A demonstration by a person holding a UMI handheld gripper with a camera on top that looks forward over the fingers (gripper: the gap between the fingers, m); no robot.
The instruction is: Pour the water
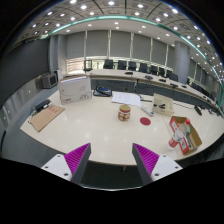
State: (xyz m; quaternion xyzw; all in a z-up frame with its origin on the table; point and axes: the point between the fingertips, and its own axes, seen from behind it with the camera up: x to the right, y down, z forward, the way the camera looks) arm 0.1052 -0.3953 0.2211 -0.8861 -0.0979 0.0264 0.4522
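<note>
My gripper point(111, 152) hangs above the near edge of a large pale table point(100, 130), and it is open with nothing between its magenta pads point(78, 156). Well beyond the fingers, near the table's middle, stands a small brownish cup-like container point(124, 112). A small red round thing point(145, 121) lies flat just right of it. No water or bottle can be made out.
A wooden tray point(45, 117) lies at the left, with a white box point(74, 90) behind it. Papers point(127, 98) and a cardboard box point(163, 106) sit further back. An open box of colourful items point(183, 133) is at the right. Chairs line the far side.
</note>
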